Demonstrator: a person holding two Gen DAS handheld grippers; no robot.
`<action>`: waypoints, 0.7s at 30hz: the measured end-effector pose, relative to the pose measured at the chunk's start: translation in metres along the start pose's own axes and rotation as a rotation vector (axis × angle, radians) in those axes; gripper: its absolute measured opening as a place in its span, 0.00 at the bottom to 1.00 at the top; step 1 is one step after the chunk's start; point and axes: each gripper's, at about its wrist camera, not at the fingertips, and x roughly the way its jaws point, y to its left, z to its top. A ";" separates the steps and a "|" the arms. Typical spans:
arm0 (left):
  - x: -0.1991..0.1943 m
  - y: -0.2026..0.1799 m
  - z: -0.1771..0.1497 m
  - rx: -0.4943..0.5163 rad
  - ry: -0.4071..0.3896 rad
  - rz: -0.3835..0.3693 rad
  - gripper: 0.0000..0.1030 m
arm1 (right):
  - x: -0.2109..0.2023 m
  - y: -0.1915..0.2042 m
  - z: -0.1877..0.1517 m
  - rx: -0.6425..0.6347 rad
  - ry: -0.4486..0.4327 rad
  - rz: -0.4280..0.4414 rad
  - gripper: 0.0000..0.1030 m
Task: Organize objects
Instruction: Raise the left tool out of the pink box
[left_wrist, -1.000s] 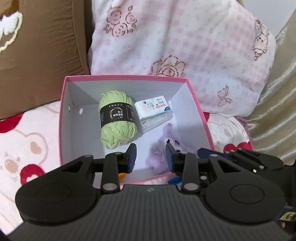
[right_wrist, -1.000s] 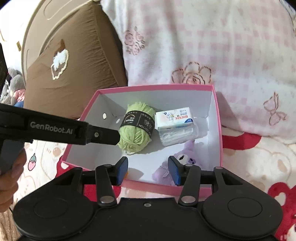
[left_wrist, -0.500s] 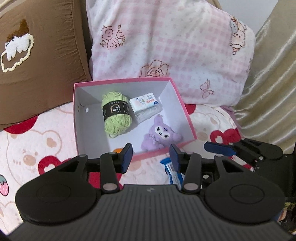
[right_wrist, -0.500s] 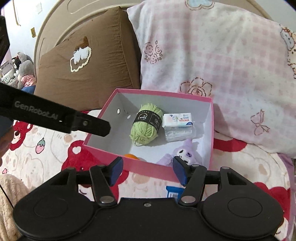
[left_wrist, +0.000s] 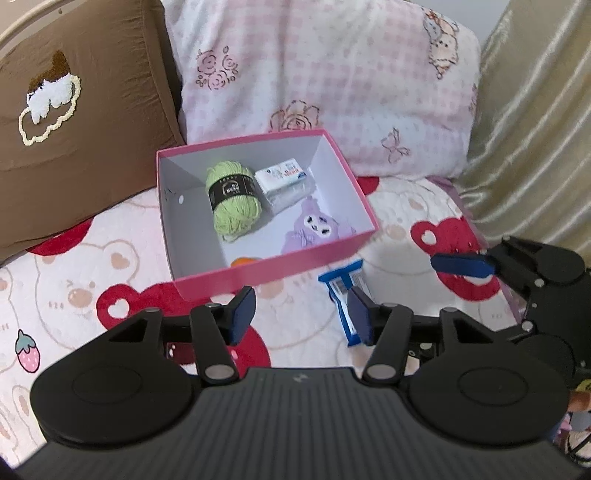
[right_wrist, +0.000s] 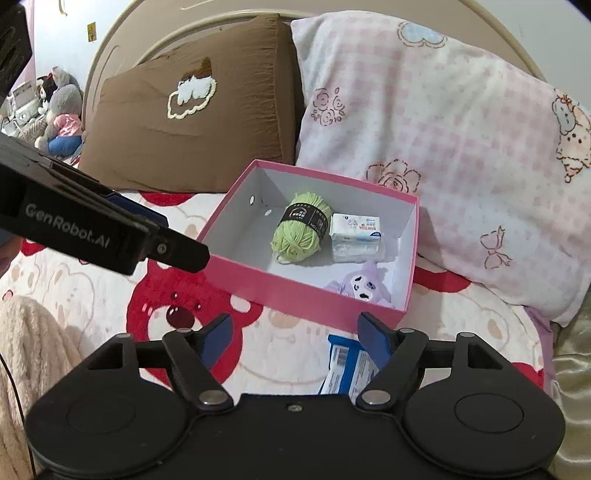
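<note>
the pink box (left_wrist: 273, 271) sits on the bed w/ the bear-print blanket (left_wrist: 74, 295), its far side against the pink pillow (left_wrist: 332, 74); brown cushion (left_wrist: 74, 110) just left of the pillow. inside the box: green yarn ball (left_wrist: 232, 201) near the middle, tissue pack (left_wrist: 282, 179) just right of it toward the far wall, purple plush (left_wrist: 314, 229) at the near-right corner.

left wrist view only: a bit of an orange thing (left_wrist: 242, 261) tucked behind the box's near wall, too hidden to identify. the right wrist view hides that spot behind the wall, but shows stuffed toys (right_wrist: 59, 110) far off left of the cushion, which the left view doesn't.

blue packet (left_wrist: 345, 295) lies on the blanket just outside the box's near-right corner, not touching it afaict. its long axis runs from the box's near wall back toward the cameras, one end pointing at the box. in the right wrist view the packet (right_wrist: 343, 369) is partly covered by the claw's right finger.

left claw (left_wrist: 301, 314) spread, nothing between the fingers, hovering nearer than the box. right claw (right_wrist: 297, 338) also spread & empty, over the blanket in front of the box's near wall, packet just below its right finger.
</note>
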 end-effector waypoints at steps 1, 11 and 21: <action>-0.002 -0.001 -0.003 0.002 0.002 -0.001 0.55 | -0.002 0.002 -0.001 0.000 0.004 -0.001 0.80; -0.015 -0.004 -0.024 0.025 0.033 -0.013 0.62 | -0.014 0.016 -0.019 -0.047 0.058 -0.010 0.90; -0.008 -0.001 -0.044 0.013 0.078 -0.032 0.67 | -0.016 0.014 -0.036 -0.066 0.105 -0.030 0.90</action>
